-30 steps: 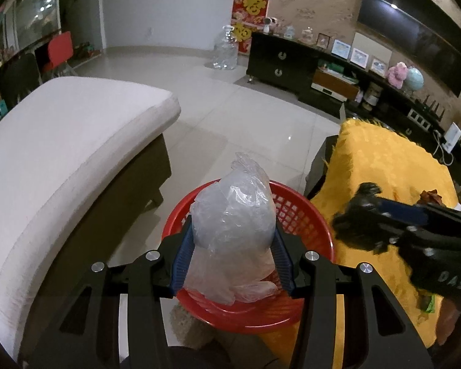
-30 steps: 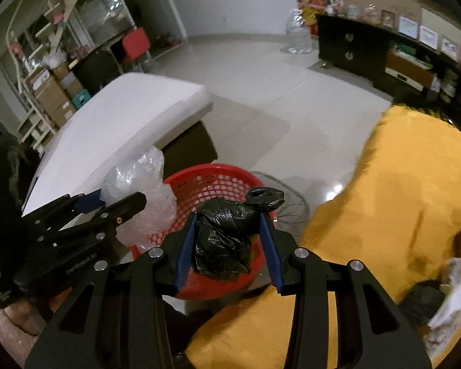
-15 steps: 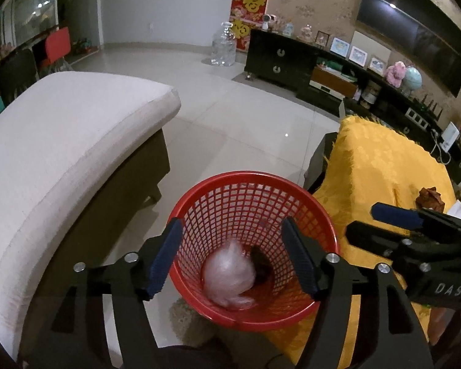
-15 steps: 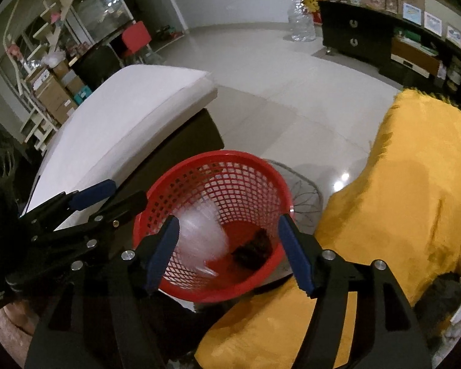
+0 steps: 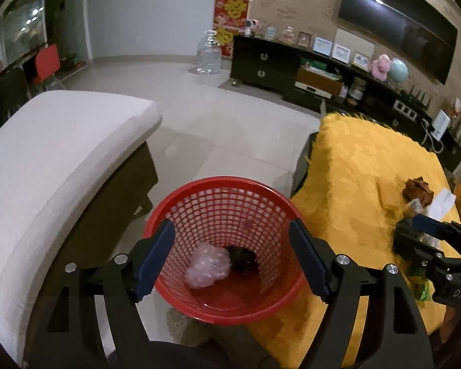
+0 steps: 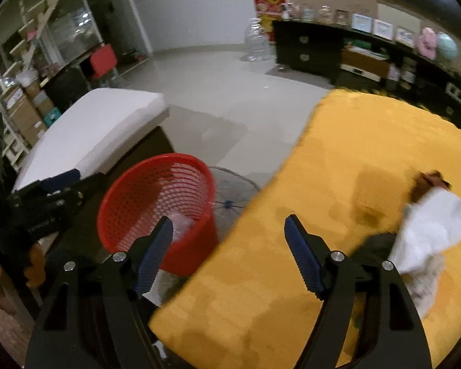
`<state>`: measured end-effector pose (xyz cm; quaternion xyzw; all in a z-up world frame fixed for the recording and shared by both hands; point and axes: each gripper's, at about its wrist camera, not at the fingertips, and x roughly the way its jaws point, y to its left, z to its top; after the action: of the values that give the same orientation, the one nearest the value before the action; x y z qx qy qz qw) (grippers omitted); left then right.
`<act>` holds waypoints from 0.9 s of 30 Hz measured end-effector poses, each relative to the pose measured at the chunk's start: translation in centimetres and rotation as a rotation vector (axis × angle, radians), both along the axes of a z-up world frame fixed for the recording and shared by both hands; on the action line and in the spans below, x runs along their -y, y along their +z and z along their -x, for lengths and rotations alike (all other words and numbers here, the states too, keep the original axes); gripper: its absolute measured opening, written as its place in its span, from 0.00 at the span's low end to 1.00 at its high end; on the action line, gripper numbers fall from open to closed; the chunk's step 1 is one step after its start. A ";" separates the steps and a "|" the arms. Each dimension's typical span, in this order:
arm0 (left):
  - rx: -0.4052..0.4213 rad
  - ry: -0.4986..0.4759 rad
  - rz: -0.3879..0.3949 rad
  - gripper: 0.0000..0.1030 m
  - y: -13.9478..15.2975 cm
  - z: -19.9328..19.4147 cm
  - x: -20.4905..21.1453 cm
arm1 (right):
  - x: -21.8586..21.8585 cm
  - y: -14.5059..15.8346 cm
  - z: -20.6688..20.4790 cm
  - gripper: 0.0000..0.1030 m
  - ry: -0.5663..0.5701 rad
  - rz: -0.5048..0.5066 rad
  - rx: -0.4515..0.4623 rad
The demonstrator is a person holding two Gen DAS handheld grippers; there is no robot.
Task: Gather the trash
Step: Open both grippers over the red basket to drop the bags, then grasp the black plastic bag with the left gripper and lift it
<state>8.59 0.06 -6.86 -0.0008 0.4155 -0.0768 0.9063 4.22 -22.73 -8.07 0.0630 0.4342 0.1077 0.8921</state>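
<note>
Saw L gripper (image 5: 230,258) spread wide, empty, above red basket (image 5: 218,184) w/ clear bag (image 5: 207,266) & black bag (image 5: 241,258) at bottom; R gripper (image 6: 229,253) likewise apart over yellow cloth (image 6: 338,153), black bag hidden in R view.

This is a home living room. A wall-mounted television (image 5: 396,27) hangs above a long black cabinet (image 5: 292,67) lined with framed photos (image 5: 341,51), a plush toy (image 5: 379,66) and a small globe (image 5: 399,70). Red festive posters (image 5: 232,15) mark the far wall, a cream sofa (image 5: 55,160) stands on pale floor tiles (image 5: 224,123), and a yellow cloth (image 5: 362,184) covers the table.
</note>
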 end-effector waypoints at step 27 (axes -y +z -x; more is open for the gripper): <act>-0.074 -0.486 -0.072 0.73 -3.9 3.4 19.5 | 17.7 -2.9 11.6 0.75 -0.469 0.049 -0.016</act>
<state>5.24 -19.45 -10.73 0.1287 0.4391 -0.2776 0.8447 -7.35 -40.39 -10.98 0.1415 0.4172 -0.1136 0.8905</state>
